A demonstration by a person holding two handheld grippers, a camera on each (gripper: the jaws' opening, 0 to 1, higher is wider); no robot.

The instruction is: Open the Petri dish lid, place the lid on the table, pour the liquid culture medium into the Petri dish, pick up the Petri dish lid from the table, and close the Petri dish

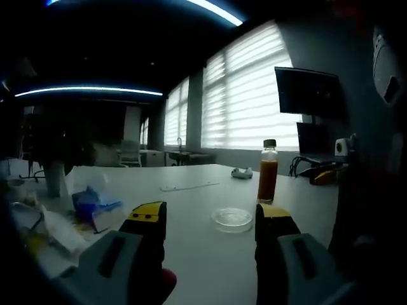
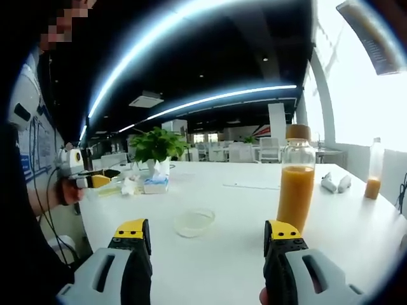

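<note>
I held my left gripper (image 1: 210,219) low over the white table (image 1: 191,254), its two yellow-tipped jaws spread wide with nothing between them, because the first job was the lid and I wanted the gap ready to take it. My right gripper (image 2: 206,232) was the same: jaws well apart, empty, hovering above the tabletop (image 2: 222,267), waiting its turn for the pour. Just beyond the left jaws lay the Petri dish (image 1: 232,218), flat on the table with its lid apparently still on, though the clear plastic made that hard to be sure of; in the right gripper view the same dish (image 2: 194,222) sat between and a little past my jaws, so both claws were aimed at it. Near it stood the bottle of culture medium (image 2: 296,178), upright, capped, filled most of the way with orange-brown liquid; in the left gripper view it (image 1: 268,171) rose just behind and to the right of the dish, close enough, I judged, that the pour would need little travel. To the left in the left gripper view lay a heap of crumpled wrapping with a blue piece (image 1: 92,204), well apart from the dish and out of the working space. Farther off in the right gripper view stood a potted plant (image 2: 156,149), and a second small bottle (image 2: 374,168) stood at the far right. I judged the task not yet begun.
</note>
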